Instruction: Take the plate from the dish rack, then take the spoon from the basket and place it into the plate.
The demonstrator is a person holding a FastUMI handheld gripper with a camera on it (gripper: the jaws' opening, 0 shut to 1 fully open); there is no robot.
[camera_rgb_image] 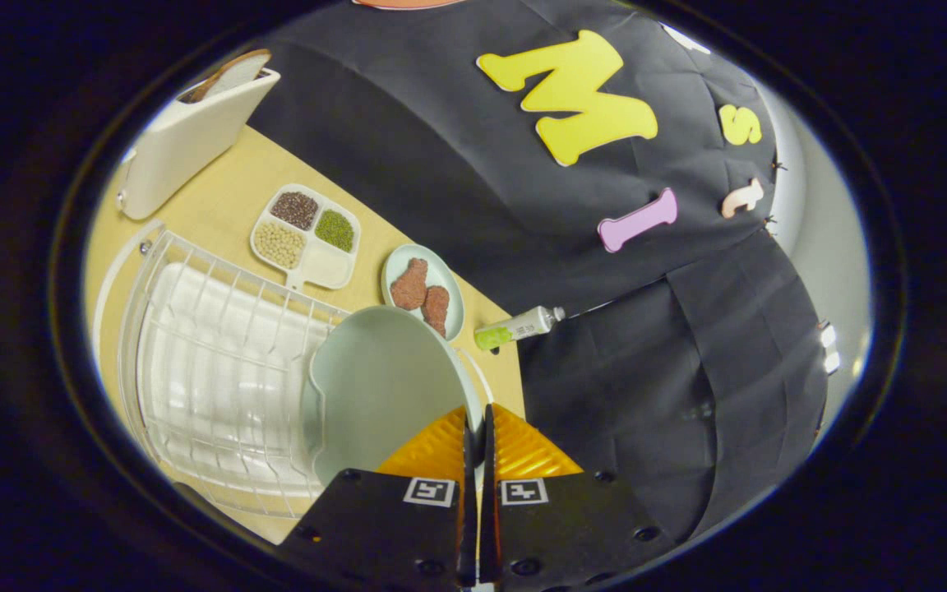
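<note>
Plate [383, 386] pinched in jaws above dish rack [210, 370].

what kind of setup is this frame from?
Looks like a mock kitchen counter in a recording booth: a white dish rack on a wooden tabletop, a divided tray of beans, a toaster, black cloth behind. The claw is shut on a pale green plate.

We can read no text here. The tube [518, 326] on the table [219, 205] carries print too small for us
</note>
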